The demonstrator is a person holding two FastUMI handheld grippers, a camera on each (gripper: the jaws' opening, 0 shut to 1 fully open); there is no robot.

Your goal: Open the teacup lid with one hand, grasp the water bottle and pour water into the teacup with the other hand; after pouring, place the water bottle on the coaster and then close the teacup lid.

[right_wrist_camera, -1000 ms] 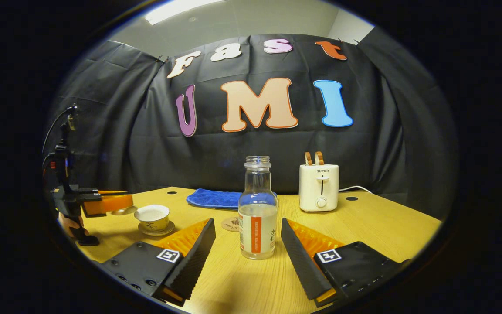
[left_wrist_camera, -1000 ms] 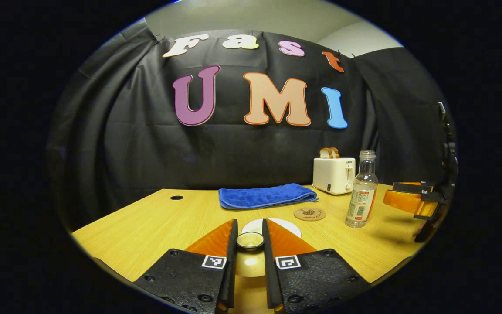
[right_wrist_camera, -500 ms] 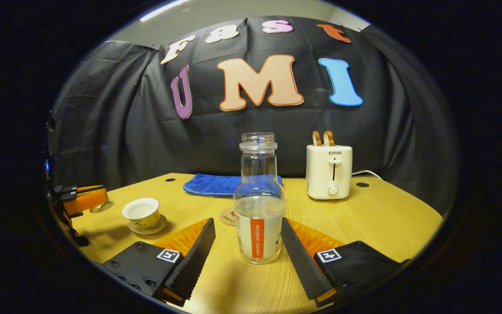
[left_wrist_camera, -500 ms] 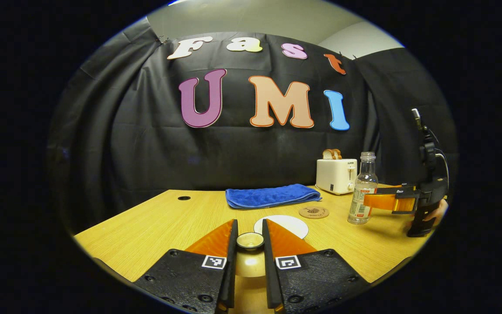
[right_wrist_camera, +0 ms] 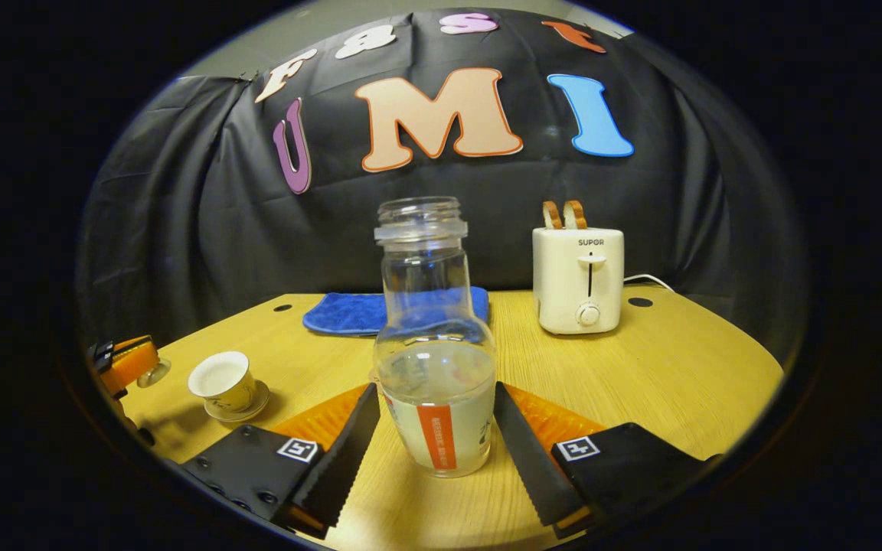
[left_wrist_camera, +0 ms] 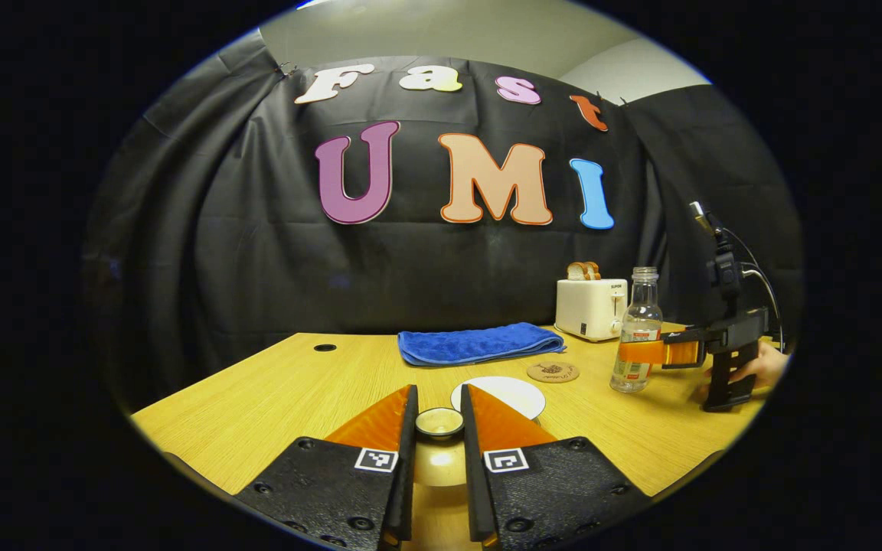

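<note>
We see the water bottle (right_wrist_camera: 436,360) upright on the table at 6 o'clock in the right gripper view — clear glass, cap off, roughly a third full, white label with an orange stripe. The teacup (right_wrist_camera: 220,380) sits uncovered on its saucer (right_wrist_camera: 239,401) at 8 o'clock, cream with a dark mark. The teacup lid (left_wrist_camera: 439,423) is off the cup, knob up, at 6 o'clock in the left gripper view. The coaster (left_wrist_camera: 553,372) — round, brown, printed — lies flat and bare at 3 o'clock, just left of the bottle.

Right tongs (right_wrist_camera: 435,428) open, flanking water bottle (right_wrist_camera: 433,367) on table (right_wrist_camera: 663,375).
</note>
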